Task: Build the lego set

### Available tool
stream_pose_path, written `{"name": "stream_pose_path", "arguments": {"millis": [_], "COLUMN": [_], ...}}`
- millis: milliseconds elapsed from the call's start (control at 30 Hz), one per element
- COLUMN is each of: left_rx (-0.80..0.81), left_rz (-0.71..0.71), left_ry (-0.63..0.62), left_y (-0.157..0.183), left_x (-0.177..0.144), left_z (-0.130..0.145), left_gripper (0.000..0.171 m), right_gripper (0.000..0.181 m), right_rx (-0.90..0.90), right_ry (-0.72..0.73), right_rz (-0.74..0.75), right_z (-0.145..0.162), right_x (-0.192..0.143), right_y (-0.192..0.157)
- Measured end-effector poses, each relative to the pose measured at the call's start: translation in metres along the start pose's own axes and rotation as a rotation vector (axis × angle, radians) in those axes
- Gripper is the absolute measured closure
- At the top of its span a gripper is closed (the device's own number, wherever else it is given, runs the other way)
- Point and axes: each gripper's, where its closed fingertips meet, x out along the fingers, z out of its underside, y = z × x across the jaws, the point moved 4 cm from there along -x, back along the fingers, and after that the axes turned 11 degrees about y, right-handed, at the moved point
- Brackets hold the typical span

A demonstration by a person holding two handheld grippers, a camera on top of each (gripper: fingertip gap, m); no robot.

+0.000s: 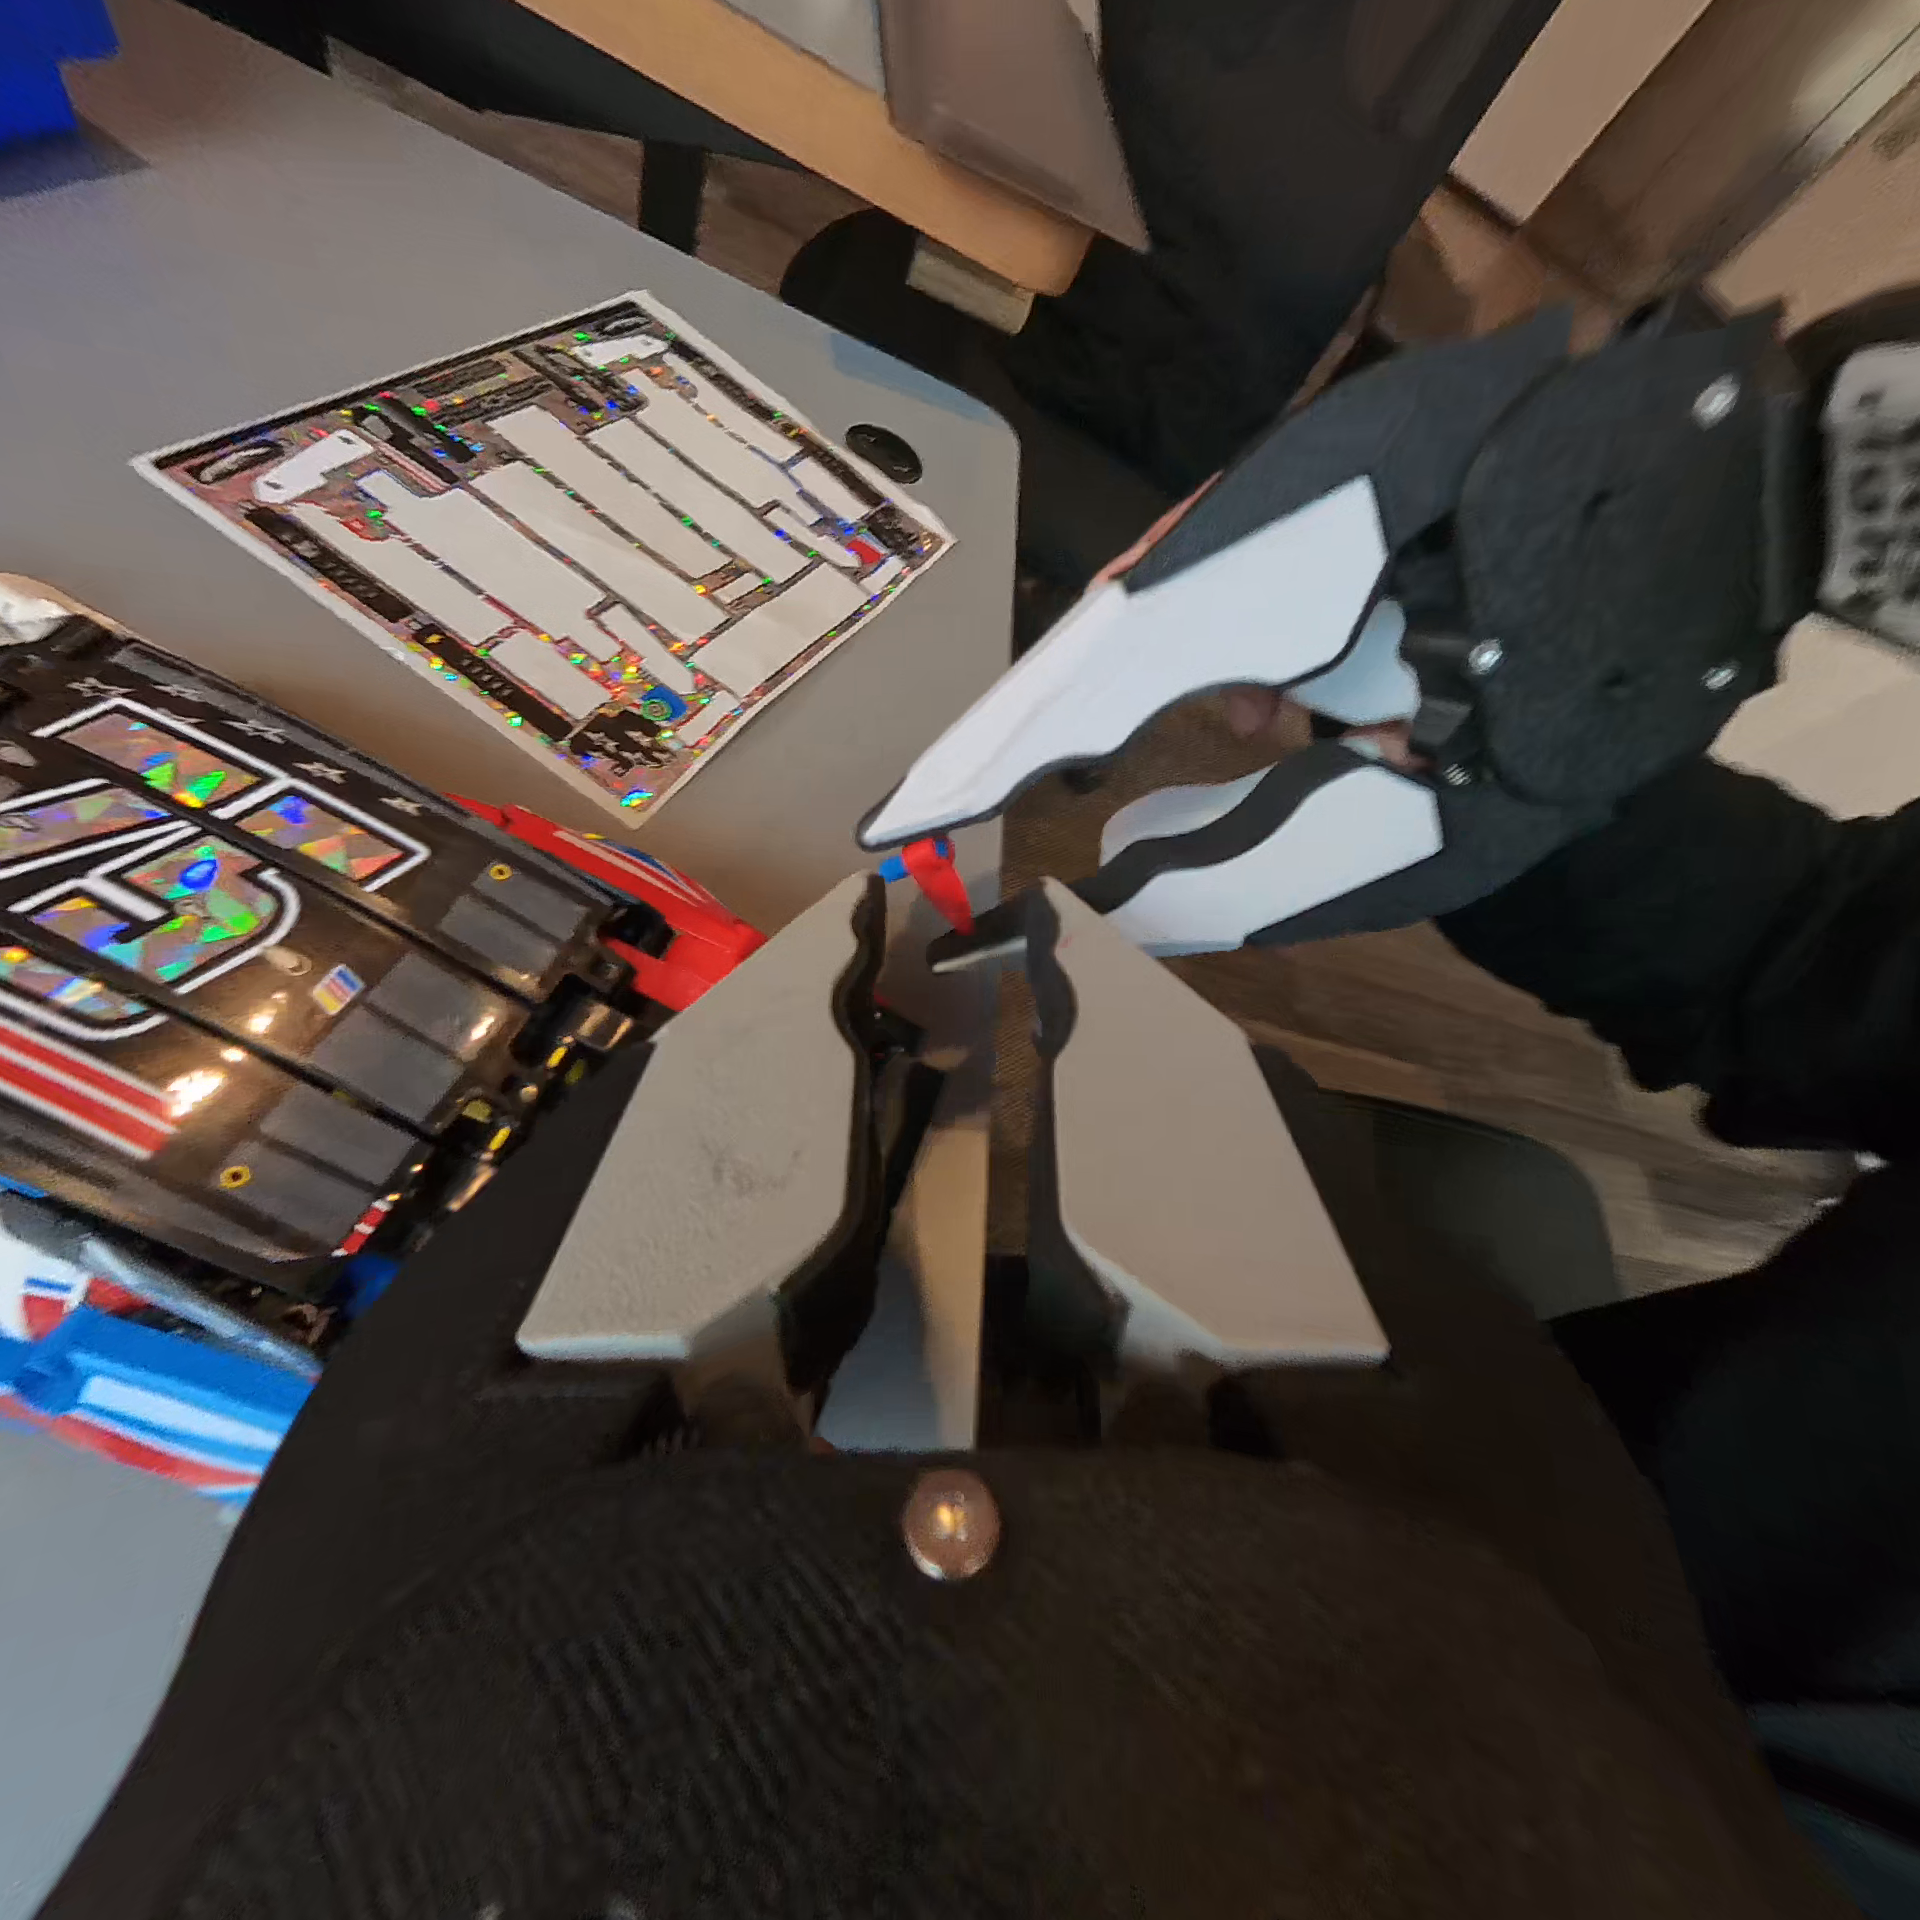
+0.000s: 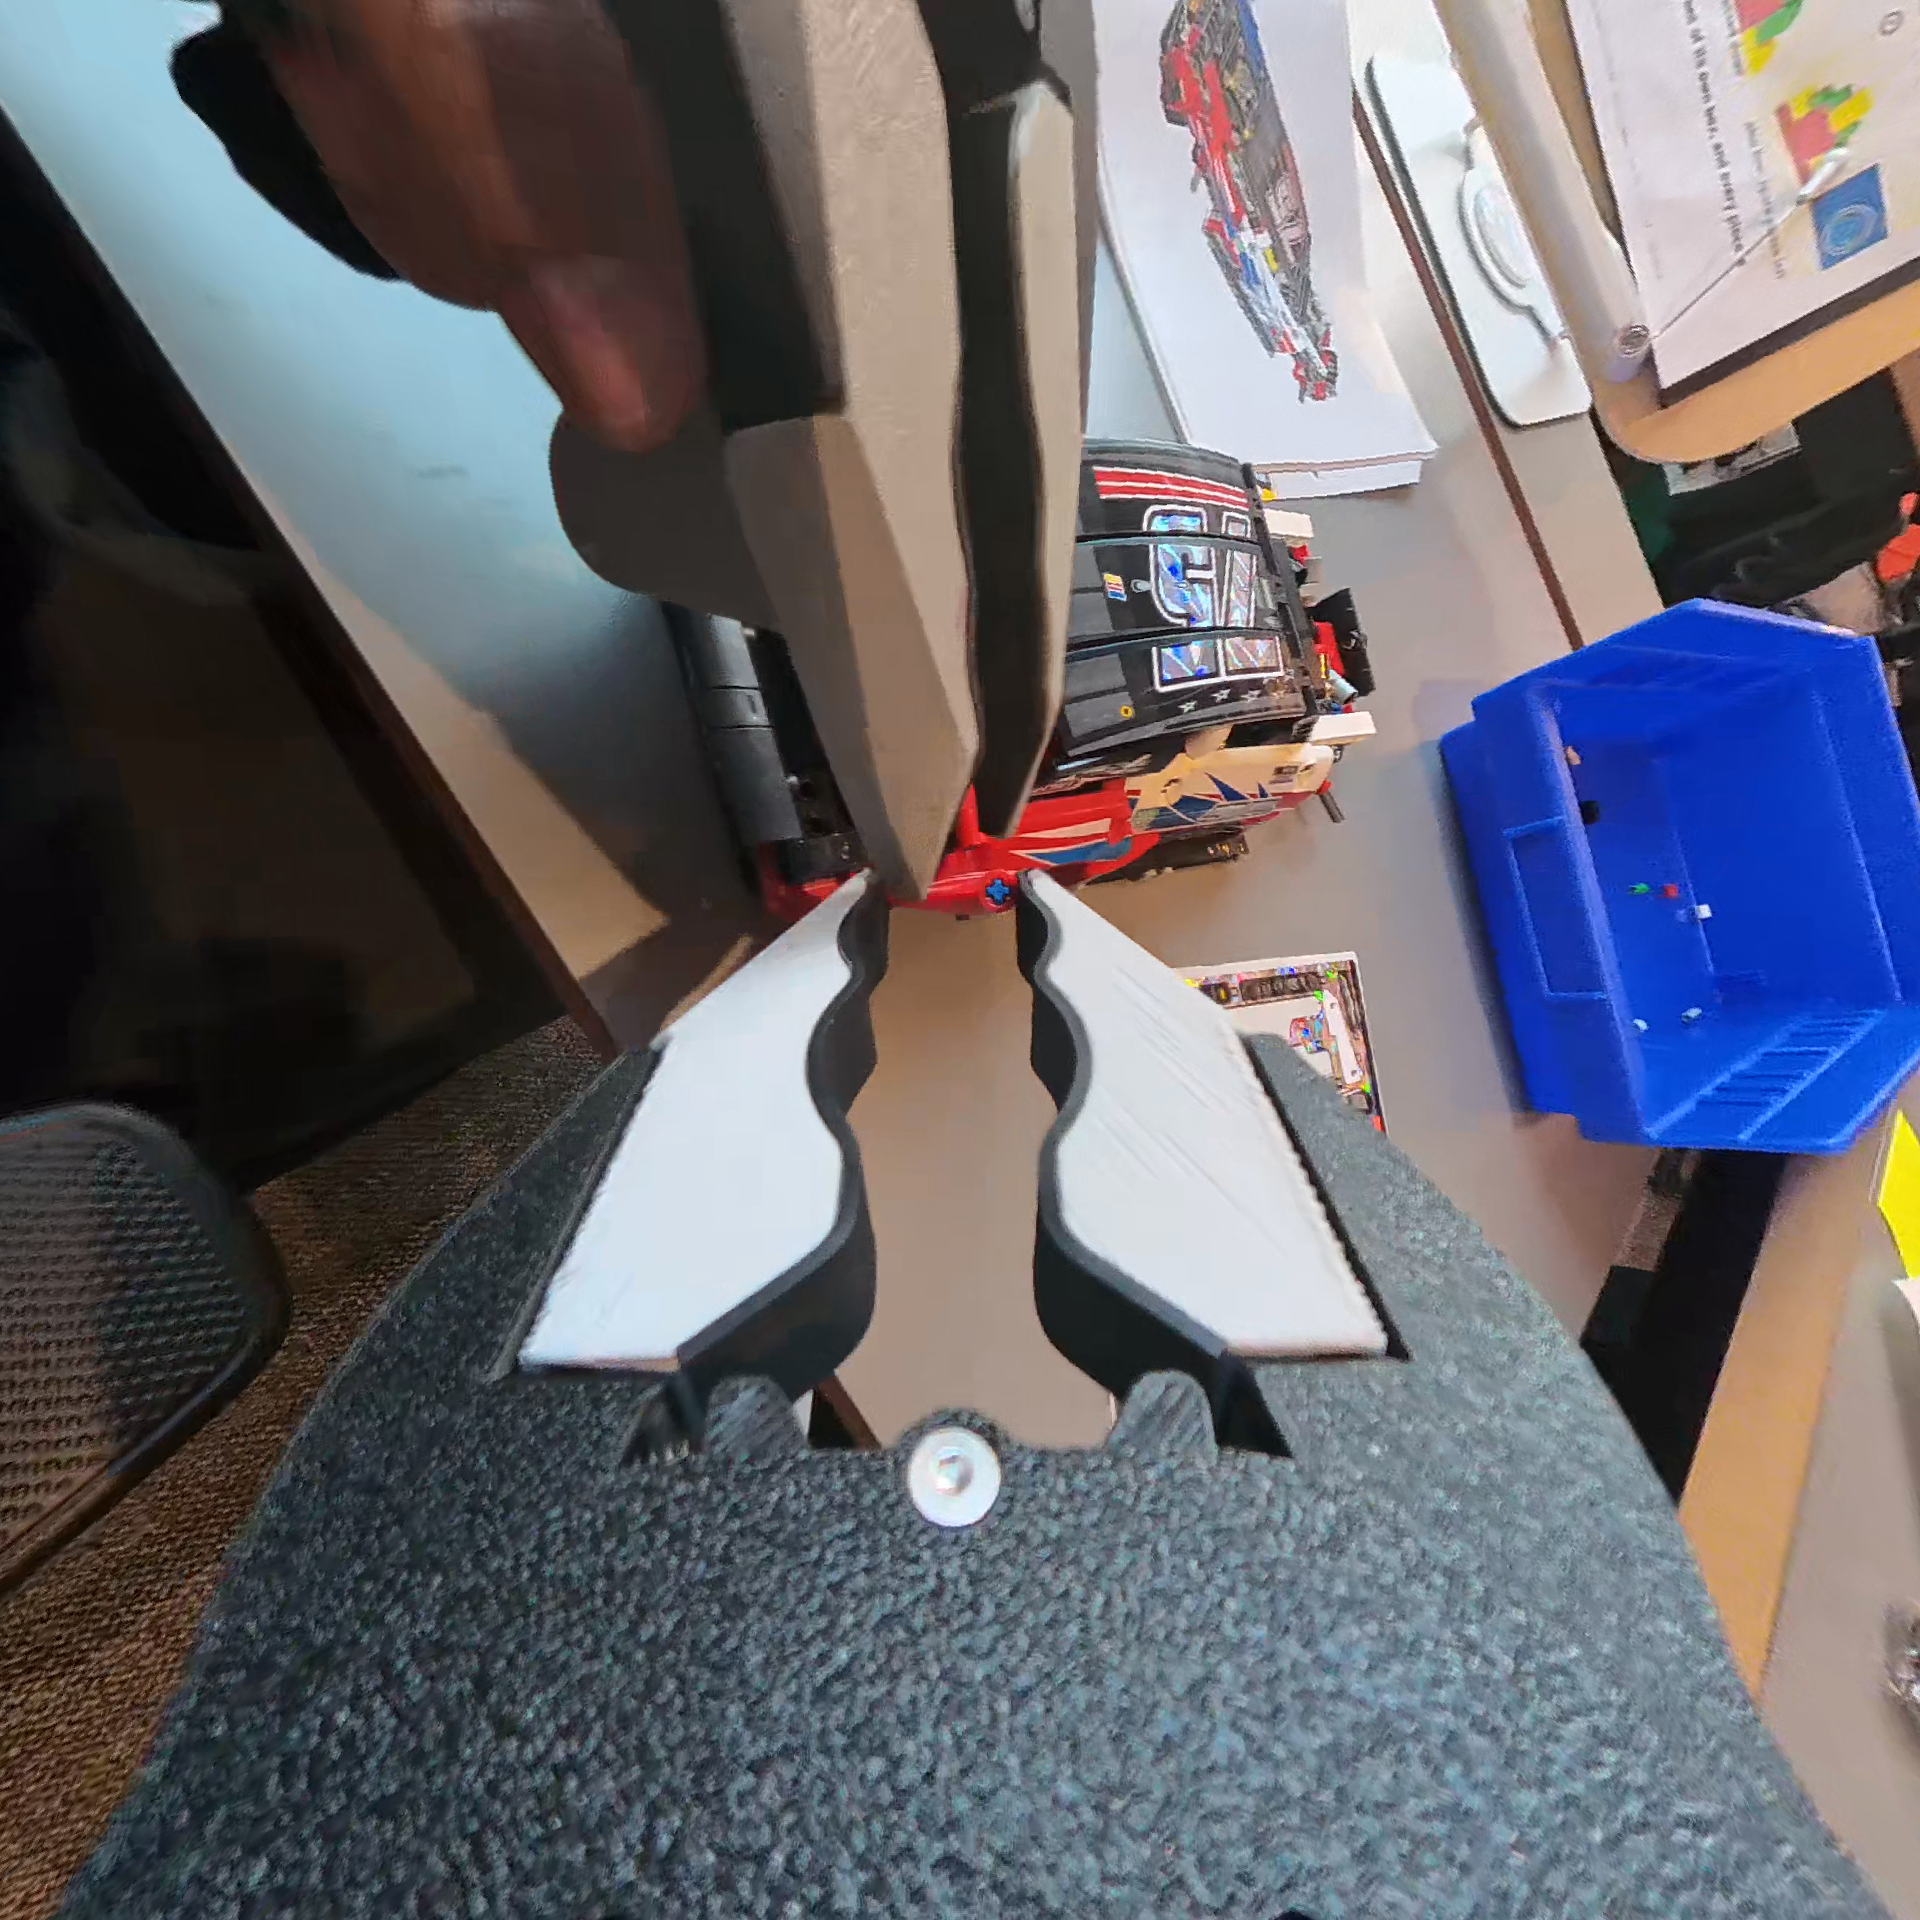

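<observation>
The grey table (image 1: 312, 312) carries all task items; its rounded corner and near edge lie just right of the lego car, with carpeted floor beyond that edge.

The lego car (image 1: 260, 935), a black body with holographic stickers and red and blue side parts, rests on the table close to that edge. It is the landmark for all positions below.

The blue bin (image 2: 1714, 883) stands well apart from the car in the right wrist view, with bare table between them. A few small loose pieces lie in it.

The instruction booklet (image 2: 1247, 260) lies beyond the car, near it. The sticker sheet (image 1: 540, 551) lies flat beside the car, apart from it, near the table corner.

The left gripper (image 1: 961, 904) is at the car's red end, over the table edge. Its jaws stand slightly apart, and whether they grip anything cannot be determined.

The right gripper (image 2: 951, 894) points at the car's red end from off the table. Its jaws are released, with a clear gap and nothing between them. Its tips are just beside those of the left gripper, leaving little free room there.

A small red piece (image 1: 940, 878) with a blue pin sits between the two grippers' tips at the car's end.
</observation>
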Motion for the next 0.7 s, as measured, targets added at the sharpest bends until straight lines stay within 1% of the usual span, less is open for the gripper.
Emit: {"name": "stream_pose_path", "arguments": {"millis": [67, 167, 267, 300, 367, 467, 533, 633, 700], "left_rx": [-0.030, 0.004, 0.003, 0.010, 0.026, 0.080, 0.109, 0.105, 0.120], "left_rz": [0.019, -0.006, 0.002, 0.001, 0.000, -0.019, -0.028, -0.031, -0.064], "left_ry": [0.024, -0.012, -0.001, -0.010, -0.003, -0.020, -0.025, -0.027, -0.019], "left_y": [0.002, 0.000, 0.002, 0.001, 0.001, -0.001, -0.003, -0.006, -0.013], "left_x": [-0.001, 0.003, 0.004, 0.003, 0.002, 0.001, -0.002, -0.011, -0.025], "left_z": [-0.004, -0.001, -0.002, -0.002, -0.002, 0.000, 0.002, 0.004, 0.003], "left_gripper": [0.148, 0.150, 0.153, 0.157, 0.159, 0.167, 0.167, 0.167, 0.167], "right_gripper": [0.158, 0.158, 0.158, 0.158, 0.158, 0.158, 0.158, 0.159, 0.159], "right_rx": [-0.007, 0.019, 0.046, 0.046, 0.054, 0.068, 0.055, 0.050, 0.134], "right_ry": [-0.006, 0.026, 0.034, 0.039, 0.041, 0.051, 0.061, 0.120, 0.181], "right_rz": [0.015, 0.060, 0.117, 0.134, 0.180, 0.219, 0.234, 0.190, 0.085], "right_z": [0.000, -0.005, -0.010, -0.011, -0.013, -0.015, -0.016, -0.019, -0.014], "right_x": [0.000, -0.001, 0.000, 0.000, 0.001, 0.004, 0.006, 0.003, -0.002], "right_y": [-0.002, 0.001, 0.003, 0.002, 0.001, -0.002, -0.004, -0.009, -0.014]}}
